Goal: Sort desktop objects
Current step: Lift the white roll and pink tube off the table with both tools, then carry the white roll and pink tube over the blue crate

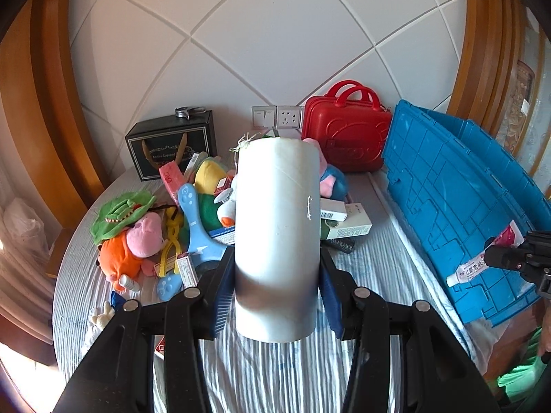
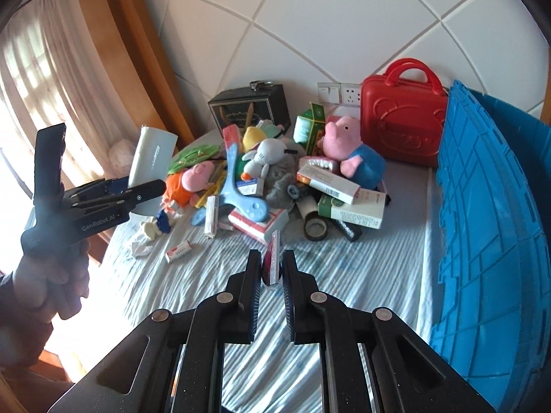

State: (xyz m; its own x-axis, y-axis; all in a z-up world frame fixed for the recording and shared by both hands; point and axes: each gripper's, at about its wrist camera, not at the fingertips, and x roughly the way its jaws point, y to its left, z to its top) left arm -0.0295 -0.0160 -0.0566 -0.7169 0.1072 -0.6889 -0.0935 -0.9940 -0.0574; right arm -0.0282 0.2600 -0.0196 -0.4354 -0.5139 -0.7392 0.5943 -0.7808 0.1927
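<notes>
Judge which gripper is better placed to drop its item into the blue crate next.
Right, probably. The right gripper, holding a tube, sits beside the blue crate; the left gripper holds its white roll across the pile.

- Left gripper (image 1: 277, 275): raised at the scene's left, fingers spread wide, clamping a white roll (image 1: 277, 234).
- Right gripper (image 2: 272, 270): low and near, fingers nearly together, pinching a small tube (image 2: 273, 261).
</notes>
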